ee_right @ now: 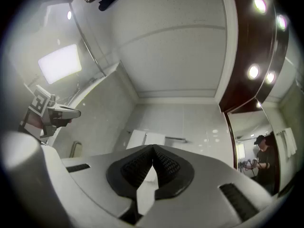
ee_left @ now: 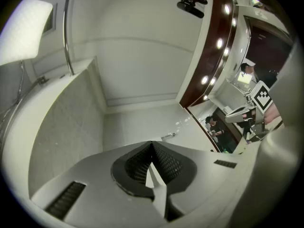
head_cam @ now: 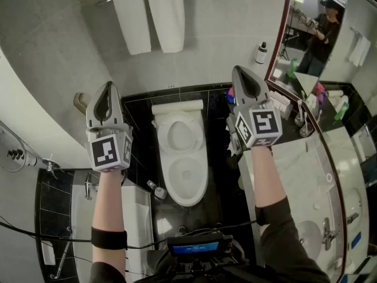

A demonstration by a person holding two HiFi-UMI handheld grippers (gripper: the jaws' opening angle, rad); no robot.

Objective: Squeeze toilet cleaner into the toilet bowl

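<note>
Left gripper [head_cam: 108, 88], right gripper [head_cam: 240, 72]: jaws pressed together, empty, raised toward wall. Risk: closed jaws reaching low knock over small floor bottle [head_cam: 156, 190] beside toilet bowl [head_cam: 168, 181].

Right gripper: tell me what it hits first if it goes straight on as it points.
Likely the white towels hanging on the far tiled wall; the right gripper, shut and empty, has nothing nearer in line. Depth is unclear.
</note>
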